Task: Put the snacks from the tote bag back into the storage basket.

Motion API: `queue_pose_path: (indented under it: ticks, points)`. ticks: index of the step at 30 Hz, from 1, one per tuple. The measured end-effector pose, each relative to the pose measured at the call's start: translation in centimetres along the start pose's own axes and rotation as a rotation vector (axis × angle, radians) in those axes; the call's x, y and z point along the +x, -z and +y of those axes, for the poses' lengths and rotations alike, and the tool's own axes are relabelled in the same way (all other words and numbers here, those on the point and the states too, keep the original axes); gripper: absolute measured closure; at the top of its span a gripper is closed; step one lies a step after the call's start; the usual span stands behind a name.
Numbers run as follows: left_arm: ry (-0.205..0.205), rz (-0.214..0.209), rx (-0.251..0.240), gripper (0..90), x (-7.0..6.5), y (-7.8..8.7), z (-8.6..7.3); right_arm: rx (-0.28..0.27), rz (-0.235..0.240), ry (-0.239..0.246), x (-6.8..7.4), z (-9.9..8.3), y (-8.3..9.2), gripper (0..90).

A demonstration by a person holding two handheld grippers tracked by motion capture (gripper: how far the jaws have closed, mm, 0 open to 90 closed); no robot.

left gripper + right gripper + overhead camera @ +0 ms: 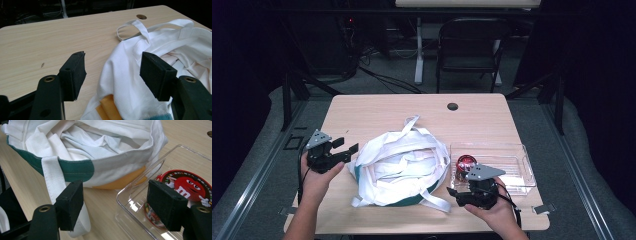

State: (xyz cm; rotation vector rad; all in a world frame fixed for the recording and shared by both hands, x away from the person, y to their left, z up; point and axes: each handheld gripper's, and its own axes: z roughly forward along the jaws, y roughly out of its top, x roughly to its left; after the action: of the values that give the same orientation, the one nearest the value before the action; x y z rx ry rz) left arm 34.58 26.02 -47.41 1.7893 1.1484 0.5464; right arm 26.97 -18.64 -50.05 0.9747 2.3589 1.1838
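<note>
A white cloth tote bag with a green and yellow band lies crumpled in the middle of the table, its mouth up. My left gripper stands open at the bag's left edge; in the left gripper view white cloth lies between its jaws, untouched. My right gripper is open near the front edge, just right of the bag. Its jaws straddle the corner of a clear plastic tray. Inside the tray sits a red round candy tin, also seen close up as the tin.
The wooden table has a cable hole at the back. A bag strap trails toward the front edge. A black folding chair stands behind the table.
</note>
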Motion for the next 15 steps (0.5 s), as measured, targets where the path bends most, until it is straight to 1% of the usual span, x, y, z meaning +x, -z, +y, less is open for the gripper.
queue_pose_path:
  ticks: [3,4,11,12,15]
  points:
    - [-0.001,0.0,-0.001,37.2,-0.03,-0.03,-0.02,-0.007,-0.001,0.0,0.12,-0.04,-0.09,29.1]
    - [-0.001,-0.001,0.004,37.1,-0.05,-0.03,-0.01,-0.015,-0.006,0.007,0.18,-0.05,-0.07,29.4]
    - [-0.005,-0.003,0.012,37.2,-0.16,-0.18,-0.07,-0.03,-0.005,0.004,0.24,-0.21,-0.13,29.8]
    - [-0.005,-0.003,0.012,37.2,-0.18,-0.25,-0.11,-0.036,-0.015,0.006,0.31,-0.24,-0.19,29.9]
    - [-0.004,-0.003,0.014,37.2,-0.13,-0.22,-0.09,-0.04,-0.022,0.007,0.29,-0.22,-0.19,29.9]
